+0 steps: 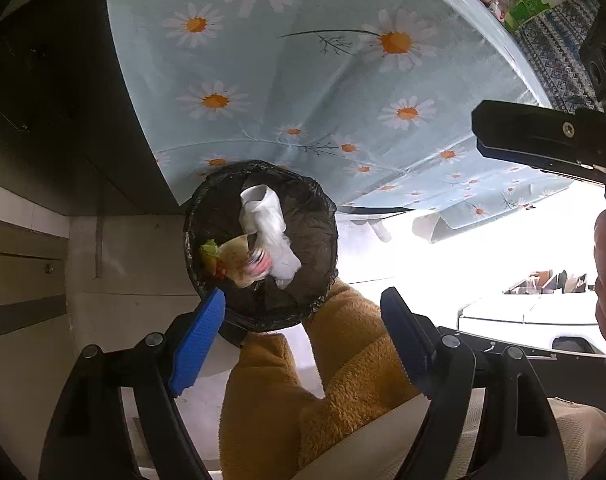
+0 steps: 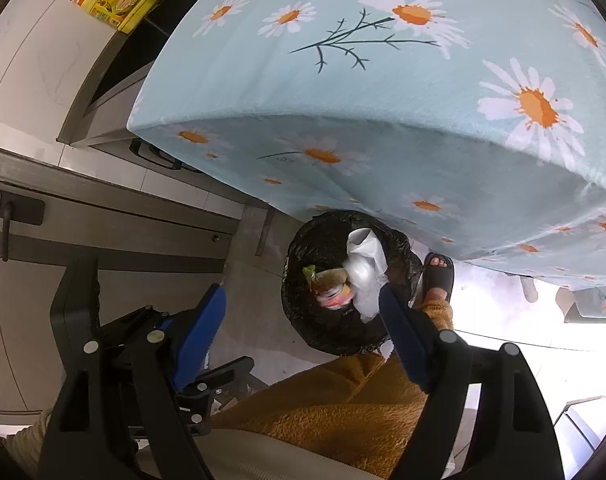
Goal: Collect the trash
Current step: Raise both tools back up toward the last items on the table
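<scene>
A round bin with a black liner (image 1: 315, 236) stands on the floor beside the table; it also shows in the right wrist view (image 2: 323, 232). Inside lie crumpled white plastic (image 1: 269, 232), a food wrapper with green and red scraps (image 1: 231, 258), and the same trash (image 2: 343, 280) seen from the right. My left gripper (image 1: 303, 320) hovers above the bin, open and empty. My right gripper (image 2: 303, 312) hovers above the bin too, open and empty. The right gripper's body (image 1: 543, 140) shows at the right of the left wrist view.
A table with a light blue daisy tablecloth (image 1: 303, 80) overhangs the bin. The person's mustard fleece leg (image 1: 323, 380) and sandalled foot (image 2: 437, 272) are next to the bin. Grey cabinets (image 2: 103, 220) and a yellow package (image 2: 115, 0) are on the left.
</scene>
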`<state>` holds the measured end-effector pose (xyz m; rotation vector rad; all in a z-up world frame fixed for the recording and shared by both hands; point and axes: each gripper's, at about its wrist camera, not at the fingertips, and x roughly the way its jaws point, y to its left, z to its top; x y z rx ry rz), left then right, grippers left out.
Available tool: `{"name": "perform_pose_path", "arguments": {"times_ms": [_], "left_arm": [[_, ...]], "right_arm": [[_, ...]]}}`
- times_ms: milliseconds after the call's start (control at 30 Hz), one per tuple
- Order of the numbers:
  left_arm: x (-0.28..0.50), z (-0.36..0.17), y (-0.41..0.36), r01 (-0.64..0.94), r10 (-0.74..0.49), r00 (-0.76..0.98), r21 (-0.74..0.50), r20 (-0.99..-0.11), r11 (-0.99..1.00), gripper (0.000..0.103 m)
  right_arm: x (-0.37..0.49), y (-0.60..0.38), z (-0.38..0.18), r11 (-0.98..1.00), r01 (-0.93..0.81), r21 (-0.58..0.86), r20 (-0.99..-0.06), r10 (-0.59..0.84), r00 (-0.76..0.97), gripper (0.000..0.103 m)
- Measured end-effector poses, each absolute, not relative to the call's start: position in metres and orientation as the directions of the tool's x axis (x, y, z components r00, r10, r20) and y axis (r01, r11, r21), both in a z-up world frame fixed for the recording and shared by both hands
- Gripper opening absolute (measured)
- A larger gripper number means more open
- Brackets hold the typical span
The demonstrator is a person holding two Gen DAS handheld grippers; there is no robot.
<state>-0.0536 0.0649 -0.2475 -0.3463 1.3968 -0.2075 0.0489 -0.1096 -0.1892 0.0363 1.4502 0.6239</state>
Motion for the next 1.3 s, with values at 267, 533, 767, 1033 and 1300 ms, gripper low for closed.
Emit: {"name": "perform_pose_path", "arguments": {"times_ms": [267,533,767,1033,1300], "left_arm": [[-0.054,-0.246,0.066,-0.058,-0.348,0.169,-0.362,-0.922,0.930,0.078],[-0.053,-0.229,0.069,-0.034,-0.347,0.201,-0.360,-0.916,0.932,0.078],[-0.049,-0.204,0.076,-0.015,-0.348,0.252,-0.363,-0.903,0.932,0.078],[-0.040,-0.160,0.083,0.031,-0.332,0.344,-0.343,-0.878,0.939,0.078],[-0.026,-0.127,0.087,0.063,-0.318,0.410,-0.321,-0.855,0.945,0.078]], "right_arm": [[0.045,-0.109,-0.189,0.843,-0.372,0.388,-0.908,0.419,0.002,0.078],[0.045,-0.110,-0.181,0.845,-0.372,0.384,-0.907,0.422,0.023,0.078],[0.041,-0.116,-0.163,0.852,-0.374,0.367,-0.904,0.422,0.074,0.078],[0.039,-0.130,-0.134,0.866,-0.356,0.352,-0.888,0.429,0.166,0.078],[0.043,-0.145,-0.108,0.880,-0.331,0.340,-0.866,0.430,0.254,0.078]]}}
